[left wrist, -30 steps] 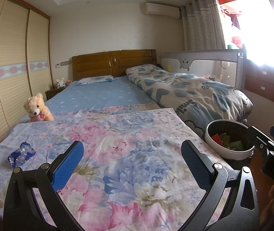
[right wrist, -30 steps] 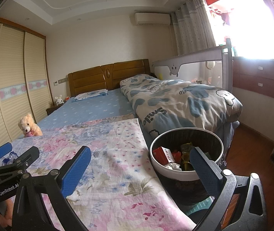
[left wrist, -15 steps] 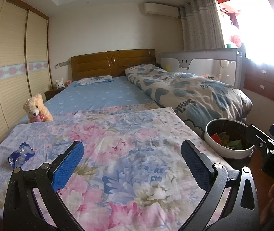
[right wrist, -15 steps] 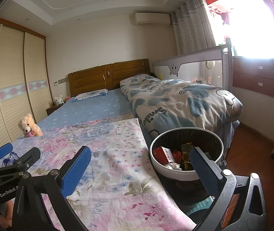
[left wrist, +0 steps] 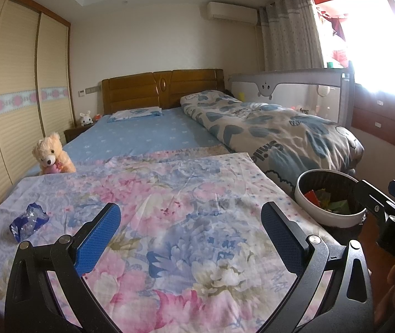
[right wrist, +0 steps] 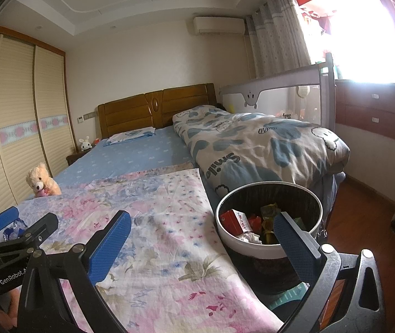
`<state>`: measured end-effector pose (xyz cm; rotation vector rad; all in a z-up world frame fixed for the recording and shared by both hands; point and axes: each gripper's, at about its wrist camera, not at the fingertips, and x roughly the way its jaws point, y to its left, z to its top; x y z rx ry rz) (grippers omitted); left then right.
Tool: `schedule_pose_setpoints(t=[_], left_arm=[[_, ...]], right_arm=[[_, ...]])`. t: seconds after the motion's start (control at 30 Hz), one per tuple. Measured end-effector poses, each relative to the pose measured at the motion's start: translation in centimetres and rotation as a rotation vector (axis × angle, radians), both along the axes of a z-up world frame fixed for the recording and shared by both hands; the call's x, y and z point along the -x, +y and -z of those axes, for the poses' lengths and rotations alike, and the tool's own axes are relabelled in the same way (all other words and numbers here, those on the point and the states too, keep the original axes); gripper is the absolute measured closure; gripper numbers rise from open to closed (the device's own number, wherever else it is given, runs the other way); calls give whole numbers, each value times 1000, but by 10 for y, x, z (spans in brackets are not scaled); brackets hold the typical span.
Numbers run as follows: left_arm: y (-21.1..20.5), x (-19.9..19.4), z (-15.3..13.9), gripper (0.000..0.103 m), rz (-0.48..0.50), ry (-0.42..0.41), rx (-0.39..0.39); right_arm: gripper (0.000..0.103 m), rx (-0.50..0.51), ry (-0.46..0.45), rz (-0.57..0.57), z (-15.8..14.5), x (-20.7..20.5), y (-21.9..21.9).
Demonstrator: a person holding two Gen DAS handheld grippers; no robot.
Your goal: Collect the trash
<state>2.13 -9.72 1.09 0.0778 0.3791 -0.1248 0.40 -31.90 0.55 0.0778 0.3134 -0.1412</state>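
Both the left gripper (left wrist: 190,229) and right gripper (right wrist: 203,237) are held wide open, empty; a crumpled blue wrapper (left wrist: 28,222) is seen lying on the floral sheet (left wrist: 186,194), well left of the trash bin (right wrist: 269,245).

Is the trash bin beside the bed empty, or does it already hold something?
Not empty. The trash bin stands upright and open-topped; the right wrist view shows a red box, crumpled paper and wrappers inside, below the rim. Its depth is hidden.

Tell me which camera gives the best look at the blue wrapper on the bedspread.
The left wrist view. The blue wrapper lies in full, unblocked sight on the floral bedspread, left of the open left tongs. In the right wrist view only a sliver of it shows between the fingers of the left tongs.
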Motion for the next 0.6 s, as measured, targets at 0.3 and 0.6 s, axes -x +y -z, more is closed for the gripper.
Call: schedule_pose_setpoints(t=[0.3,0.6], left_arm=[[1,-1,0,0,0,0,1],[4,-1,4,0,1,5,7]], right_arm=[[0,-3,4,-2,3,0,4],[0,-14,17,-5,9,1,7]])
